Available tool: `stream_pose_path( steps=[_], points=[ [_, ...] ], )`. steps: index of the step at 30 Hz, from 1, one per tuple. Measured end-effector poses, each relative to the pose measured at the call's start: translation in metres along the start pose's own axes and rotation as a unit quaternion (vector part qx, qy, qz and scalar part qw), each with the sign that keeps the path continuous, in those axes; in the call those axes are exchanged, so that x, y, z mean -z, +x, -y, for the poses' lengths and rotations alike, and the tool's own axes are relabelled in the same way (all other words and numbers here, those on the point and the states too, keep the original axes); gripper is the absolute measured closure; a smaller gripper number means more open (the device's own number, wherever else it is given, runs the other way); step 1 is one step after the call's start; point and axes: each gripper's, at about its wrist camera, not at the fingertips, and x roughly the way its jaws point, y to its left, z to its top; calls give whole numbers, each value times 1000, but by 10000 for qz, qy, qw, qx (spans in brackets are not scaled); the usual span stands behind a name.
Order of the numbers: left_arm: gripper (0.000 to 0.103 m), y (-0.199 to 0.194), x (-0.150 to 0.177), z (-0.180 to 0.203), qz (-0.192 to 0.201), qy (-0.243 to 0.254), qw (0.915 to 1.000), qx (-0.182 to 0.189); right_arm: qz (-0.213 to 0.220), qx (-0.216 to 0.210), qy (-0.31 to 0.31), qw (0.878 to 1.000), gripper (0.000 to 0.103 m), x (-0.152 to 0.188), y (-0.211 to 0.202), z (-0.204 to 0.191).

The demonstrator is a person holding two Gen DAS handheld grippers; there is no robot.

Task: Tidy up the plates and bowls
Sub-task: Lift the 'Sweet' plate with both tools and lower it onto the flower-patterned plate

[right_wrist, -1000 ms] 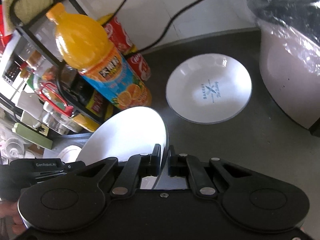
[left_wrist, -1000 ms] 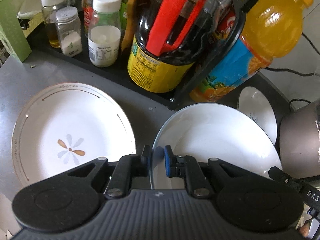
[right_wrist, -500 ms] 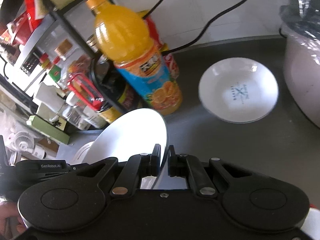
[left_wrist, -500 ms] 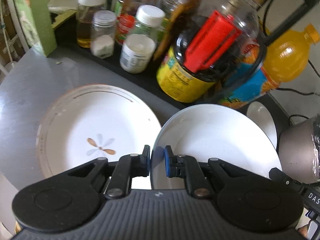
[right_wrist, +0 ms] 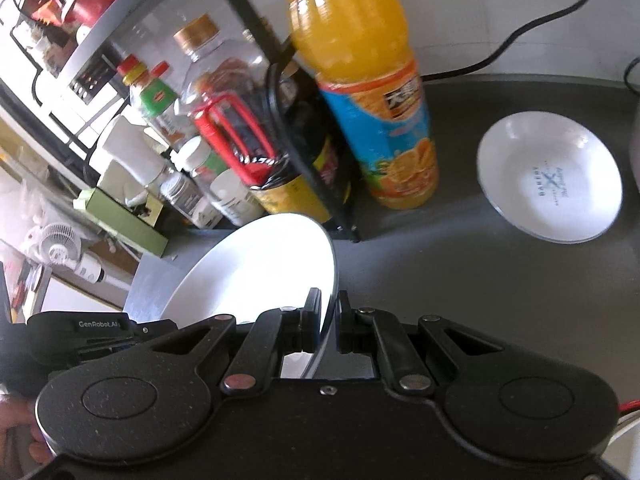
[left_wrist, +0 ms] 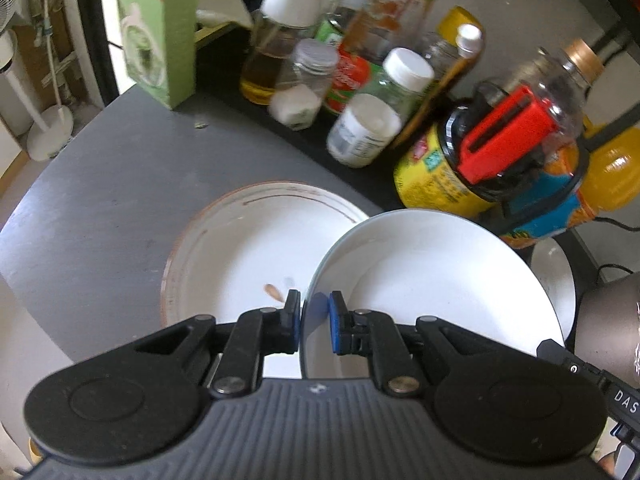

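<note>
Both grippers hold one plain white plate (left_wrist: 432,280) by opposite rims, lifted above the grey counter. My left gripper (left_wrist: 314,320) is shut on its near left rim. My right gripper (right_wrist: 329,320) is shut on the same plate's rim (right_wrist: 264,268). The plate partly overlaps a larger white plate with a brown rim line and flower mark (left_wrist: 248,248) that lies flat on the counter. A small white bowl with a printed logo (right_wrist: 550,188) sits on the counter to the right; its edge also shows in the left wrist view (left_wrist: 554,276).
A black rack (left_wrist: 360,152) of condiment bottles and jars stands behind the plates. An orange juice bottle (right_wrist: 368,92) stands beside it. A green box (left_wrist: 160,28) is at far left. A metal pot (left_wrist: 612,324) is at the right edge. The counter edge (left_wrist: 24,216) curves at left.
Both grippers have carried the plain white plate leftward, so it now overlaps the flower plate. The bowl and juice bottle have shifted right in the right wrist view.
</note>
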Motion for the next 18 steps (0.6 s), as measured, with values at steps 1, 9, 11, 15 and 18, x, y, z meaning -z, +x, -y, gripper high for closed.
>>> stream_pose_path(
  steps=[1, 9, 11, 15, 18],
  points=[
    [90, 0, 0, -3, -9, -20, 10000, -11, -19, 3, -16, 10000, 96, 1, 2, -2],
    [90, 7, -6, -30, -81, -108, 9999, -63, -206, 75, -99, 9997, 96, 6, 19, -22],
    [90, 10, -8, -37, -124, -148, 9998, -54, -261, 102, -161, 9995, 96, 7, 23, -25],
    [90, 16, -11, -46, -199, -165, 9997, -36, -339, 149, -140, 9992, 96, 10, 30, -28],
    [90, 19, -12, -51, -254, -127, 9996, -52, -361, 141, -45, 9992, 96, 13, 36, -29]
  ],
)
